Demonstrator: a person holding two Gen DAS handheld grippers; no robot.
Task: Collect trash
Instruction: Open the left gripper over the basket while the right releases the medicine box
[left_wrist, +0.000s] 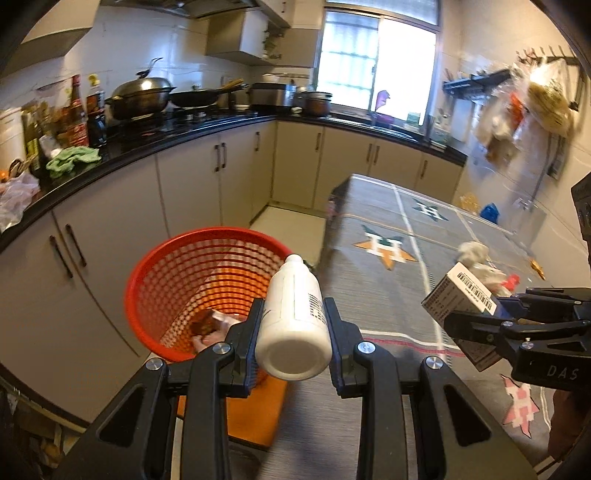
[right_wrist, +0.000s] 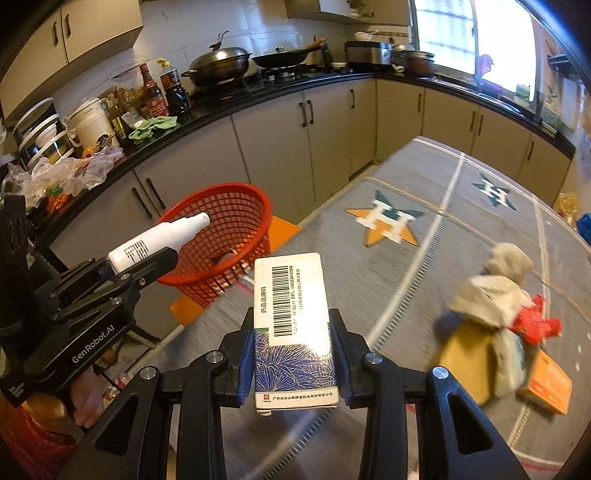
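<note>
My left gripper (left_wrist: 293, 314) is shut on a white plastic bottle (left_wrist: 293, 321), held above the near rim of a red mesh basket (left_wrist: 177, 273) that stands beside the table. The basket holds a brown item (left_wrist: 205, 323). My right gripper (right_wrist: 293, 325) is shut on a white and blue medicine box (right_wrist: 293, 328) with a barcode, held above the table. In the right wrist view the left gripper (right_wrist: 147, 258) and its bottle (right_wrist: 159, 236) are at the left, in front of the basket (right_wrist: 225, 236). The box also shows in the left wrist view (left_wrist: 458, 299).
The table (right_wrist: 424, 229) has a grey patterned cloth. A pile of trash lies on it at the right: crumpled paper (right_wrist: 491, 295), a red wrapper (right_wrist: 535, 321), an orange box (right_wrist: 546, 387). A black counter (left_wrist: 147, 147) with pots and bottles runs behind the basket.
</note>
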